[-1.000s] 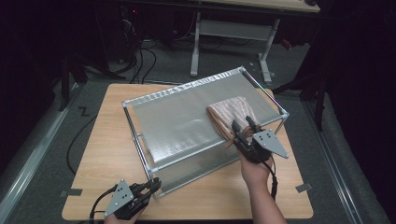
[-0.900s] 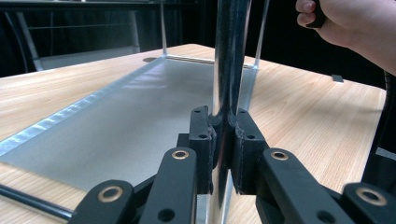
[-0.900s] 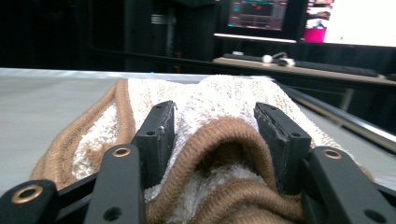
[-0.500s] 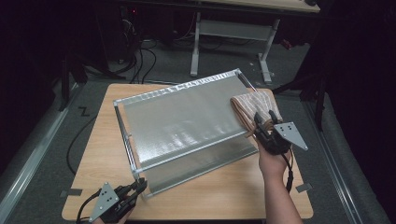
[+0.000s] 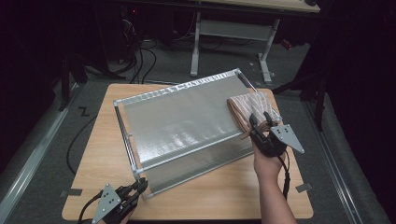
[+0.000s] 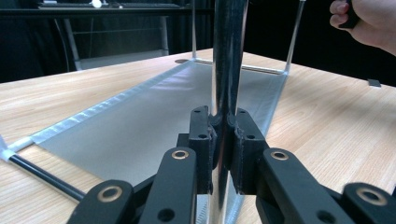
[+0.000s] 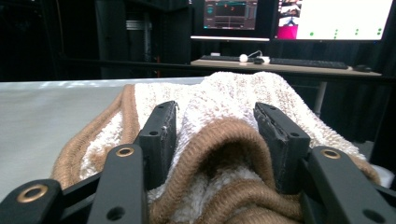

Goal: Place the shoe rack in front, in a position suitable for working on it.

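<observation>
Nearest to me, at the table's front edge, I had the left gripper [image 5: 135, 189] clamped on the front corner post [image 6: 227, 70] of the metal rack [image 5: 128, 140]. In the left gripper view its jaws stood almost together, the shiny upright pinched between the pads [image 6: 201, 140]. I judged this grip to be an anchor: it steadied the light frame so that it would not slide or tip on the wooden table [image 5: 224, 186] while the other hand worked on top of it.

Beyond the post, the rack's grey shelf sheet [image 5: 182, 123] ran away from me toward the far right corner, bare over most of its length.

At that far right end lay the folded towel [image 5: 247, 109], white terry with brown striped edging, resting on the shelf close to the right rail. My right gripper [image 5: 259, 122] reached it from the near side. In the right gripper view its jaws stood at a middling width, a bunched fold of towel [image 7: 224, 135] between them and both pads [image 7: 159, 135] pressed into the pile; I judged it a hold on that fold, though not a hard squeeze. Gripping the near edge seemed suited to dragging or lifting the towel along the shelf.
</observation>
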A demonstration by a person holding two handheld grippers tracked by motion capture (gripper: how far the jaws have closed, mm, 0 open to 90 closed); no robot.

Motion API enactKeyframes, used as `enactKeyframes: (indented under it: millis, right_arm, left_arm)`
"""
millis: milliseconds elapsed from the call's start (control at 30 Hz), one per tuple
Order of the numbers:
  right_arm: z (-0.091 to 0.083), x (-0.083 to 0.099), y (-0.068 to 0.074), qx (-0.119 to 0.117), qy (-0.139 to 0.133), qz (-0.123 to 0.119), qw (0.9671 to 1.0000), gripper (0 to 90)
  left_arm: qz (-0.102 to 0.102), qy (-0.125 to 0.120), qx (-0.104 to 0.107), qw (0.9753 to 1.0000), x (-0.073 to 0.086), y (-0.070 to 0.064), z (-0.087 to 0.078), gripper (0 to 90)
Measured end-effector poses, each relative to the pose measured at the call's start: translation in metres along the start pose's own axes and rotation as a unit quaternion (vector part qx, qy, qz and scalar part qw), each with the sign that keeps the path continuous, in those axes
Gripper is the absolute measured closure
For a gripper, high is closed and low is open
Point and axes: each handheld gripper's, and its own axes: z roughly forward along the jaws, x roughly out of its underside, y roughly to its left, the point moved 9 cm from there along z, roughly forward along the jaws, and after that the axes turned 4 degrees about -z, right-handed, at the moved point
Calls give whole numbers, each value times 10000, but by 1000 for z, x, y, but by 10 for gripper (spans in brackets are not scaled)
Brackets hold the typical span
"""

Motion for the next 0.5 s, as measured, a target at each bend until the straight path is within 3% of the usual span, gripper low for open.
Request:
enactKeyframes:
  millis: [433, 500]
  right_arm:
    - [-11, -4, 61, -504, -102, -8, 9987, 506]
    - [-14, -4, 70, -561, -119, 12, 9984, 505]
  left_arm:
    - [119, -2, 320, 9994, -4, -15, 22, 806]
    - [60, 27, 428, 9991, -4, -20, 26, 806]
